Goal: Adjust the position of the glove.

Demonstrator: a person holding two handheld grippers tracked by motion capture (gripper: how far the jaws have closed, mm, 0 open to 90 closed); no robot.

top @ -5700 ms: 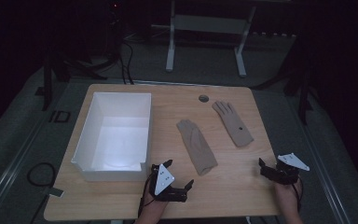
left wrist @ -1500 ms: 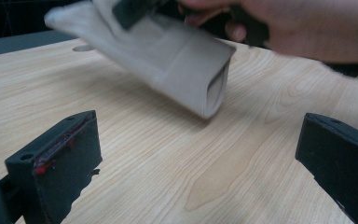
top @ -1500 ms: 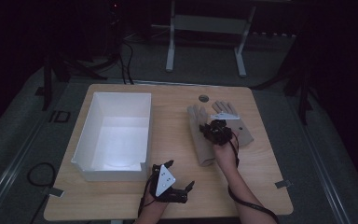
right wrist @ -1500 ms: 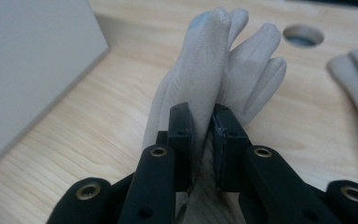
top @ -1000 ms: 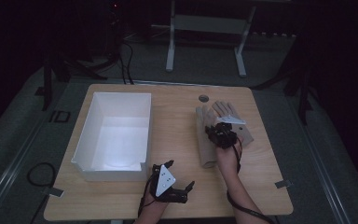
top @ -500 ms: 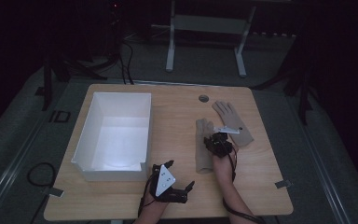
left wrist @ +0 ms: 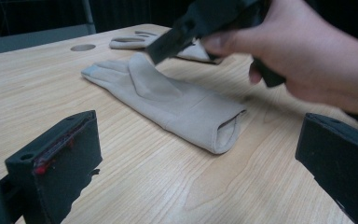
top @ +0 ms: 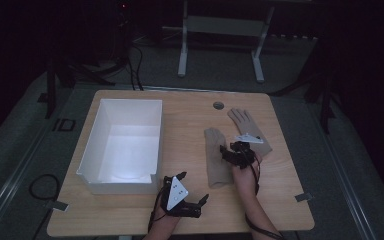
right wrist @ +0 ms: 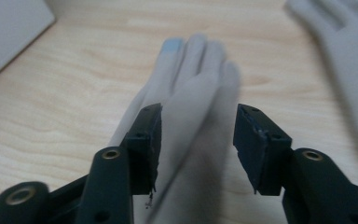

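right gripper (top: 230, 152): sits over the middle of the table, right above the near glove. In its own view (right wrist: 196, 140) the jaws are partway open, one on each side of the glove, a bit of air on both sides. Can't tell if the tips touch the fabric.
right hand (left wrist: 307, 60): wrapped around the gripper body; from the left gripper view it hangs over the glove's far side.
near glove (top: 216, 157): beige, flat on the wood, fingers pointing away from the person, cuff toward them. The cuff opening (left wrist: 226, 133) gapes a little and one fingertip has a bluish patch (right wrist: 172, 45). Looks folded or doubled lengthwise, kinda narrow.
far glove (top: 247, 127): same beige, lies just right of the first one, fingers spread toward the far edge. The two look close but I can't say if they touch.
left gripper (top: 192, 197): parked near the front edge of the table, well apart from both gloves. Jaws spread wide in its own view (left wrist: 191, 163), nothing but bare wood between them.
box (top: 92, 150): white, open-topped, on the left half of the table, nothing inside as far as I can see.
table (top: 185, 115): light wood, with a small round hole (top: 218, 105) near the far edge.
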